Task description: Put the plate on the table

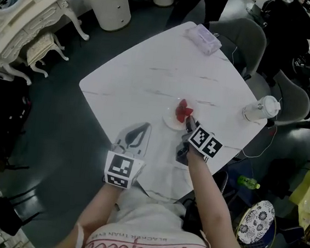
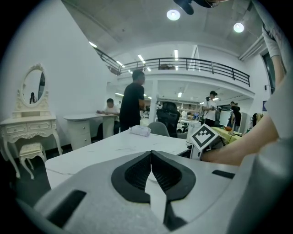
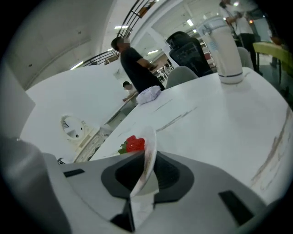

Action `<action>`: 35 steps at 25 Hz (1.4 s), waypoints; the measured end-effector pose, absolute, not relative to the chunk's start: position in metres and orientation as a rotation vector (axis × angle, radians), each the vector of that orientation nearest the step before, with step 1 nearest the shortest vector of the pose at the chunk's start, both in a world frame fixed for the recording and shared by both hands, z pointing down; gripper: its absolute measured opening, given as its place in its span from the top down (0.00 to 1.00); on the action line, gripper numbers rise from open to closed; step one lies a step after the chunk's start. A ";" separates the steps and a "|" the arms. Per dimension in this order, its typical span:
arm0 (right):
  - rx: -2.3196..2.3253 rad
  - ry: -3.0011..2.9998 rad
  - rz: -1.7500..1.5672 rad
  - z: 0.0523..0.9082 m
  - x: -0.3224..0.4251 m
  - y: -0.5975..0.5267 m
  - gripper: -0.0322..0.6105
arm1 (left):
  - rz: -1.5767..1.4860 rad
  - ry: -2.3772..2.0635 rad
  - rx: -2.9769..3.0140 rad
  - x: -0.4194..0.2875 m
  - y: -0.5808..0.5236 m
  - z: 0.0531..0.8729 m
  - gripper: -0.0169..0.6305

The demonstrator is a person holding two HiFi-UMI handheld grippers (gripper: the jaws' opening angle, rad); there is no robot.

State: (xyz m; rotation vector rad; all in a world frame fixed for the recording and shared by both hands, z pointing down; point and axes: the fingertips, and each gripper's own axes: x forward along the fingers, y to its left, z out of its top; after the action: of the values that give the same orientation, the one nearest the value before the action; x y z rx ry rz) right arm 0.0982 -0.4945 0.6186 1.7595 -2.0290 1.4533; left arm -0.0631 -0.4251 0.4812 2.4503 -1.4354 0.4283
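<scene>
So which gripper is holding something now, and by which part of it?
The right gripper holds the plate by its near rim, which sits between the jaws. The left gripper is shut and empty.

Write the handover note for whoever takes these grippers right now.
Left gripper: shut, empty, low by the table's near edge.
Right gripper: closed on the plate's near rim.
Plate: looks set down on the table, strawberries on it.
Done: plate brought to the table.
To do: release the rim and draw the right gripper back.
</scene>
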 end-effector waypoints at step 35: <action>1.642 -2.166 0.521 0.520 0.093 -0.474 0.95 | 0.336 -1.468 2.494 -0.057 -0.407 0.451 0.97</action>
State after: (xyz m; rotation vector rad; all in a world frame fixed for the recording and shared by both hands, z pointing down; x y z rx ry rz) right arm 0.0932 -0.4740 0.5195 1.6423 -2.1655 0.5214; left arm -0.0565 -0.4066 0.4507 2.4938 -1.4676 0.3363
